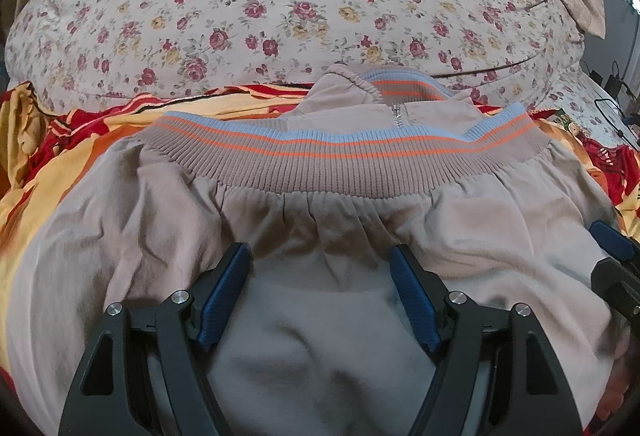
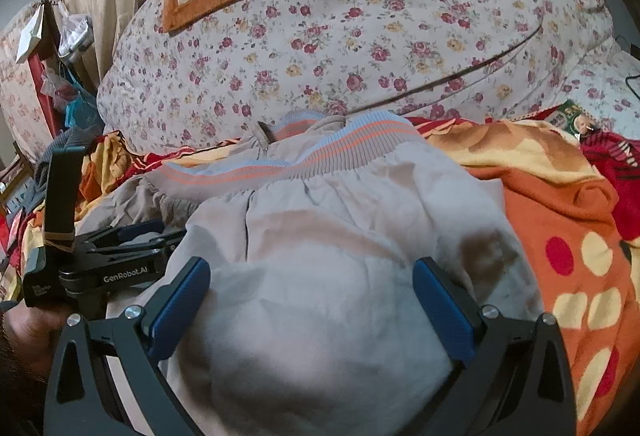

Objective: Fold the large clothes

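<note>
Both tools, left point(image 1: 320, 268) and right point(image 2: 312, 284), hover spread over beige jacket point(image 1: 320, 195).

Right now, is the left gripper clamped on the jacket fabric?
No: in the left wrist view the left gripper has its jaws spread wide over the beige jacket, with no fabric pinched between the blue pads.

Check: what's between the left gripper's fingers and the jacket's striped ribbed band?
Only the beige jacket's own gathered fabric, per the left wrist view; the left gripper is open over it.
</note>
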Demonstrator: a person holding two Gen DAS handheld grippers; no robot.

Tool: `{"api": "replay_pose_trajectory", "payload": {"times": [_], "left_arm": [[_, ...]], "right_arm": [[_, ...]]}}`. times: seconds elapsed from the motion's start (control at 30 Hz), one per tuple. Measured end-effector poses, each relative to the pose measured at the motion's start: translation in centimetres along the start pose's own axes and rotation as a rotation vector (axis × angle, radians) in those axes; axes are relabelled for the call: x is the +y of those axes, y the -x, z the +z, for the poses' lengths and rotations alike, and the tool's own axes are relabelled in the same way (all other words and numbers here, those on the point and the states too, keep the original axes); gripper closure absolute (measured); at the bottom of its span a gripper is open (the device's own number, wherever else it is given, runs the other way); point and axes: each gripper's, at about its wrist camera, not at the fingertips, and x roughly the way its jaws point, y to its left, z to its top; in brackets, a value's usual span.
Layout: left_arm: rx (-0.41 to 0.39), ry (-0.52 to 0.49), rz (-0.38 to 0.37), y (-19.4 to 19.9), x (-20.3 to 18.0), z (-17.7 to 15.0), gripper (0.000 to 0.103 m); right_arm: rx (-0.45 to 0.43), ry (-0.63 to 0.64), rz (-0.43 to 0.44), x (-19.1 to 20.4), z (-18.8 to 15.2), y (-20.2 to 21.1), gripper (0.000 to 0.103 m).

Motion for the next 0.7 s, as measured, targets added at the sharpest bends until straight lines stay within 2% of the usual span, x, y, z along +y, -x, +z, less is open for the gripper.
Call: {"api": "replay_pose_trajectory", "payload": {"times": [0.7], "left_arm": [[-0.001, 0.002, 0.0, 0.0, 0.07, 0.09, 0.04]], "right_arm": [[-0.005, -0.015, 0.022, -0.32, -0.19, 0.12, 0.001]]}}
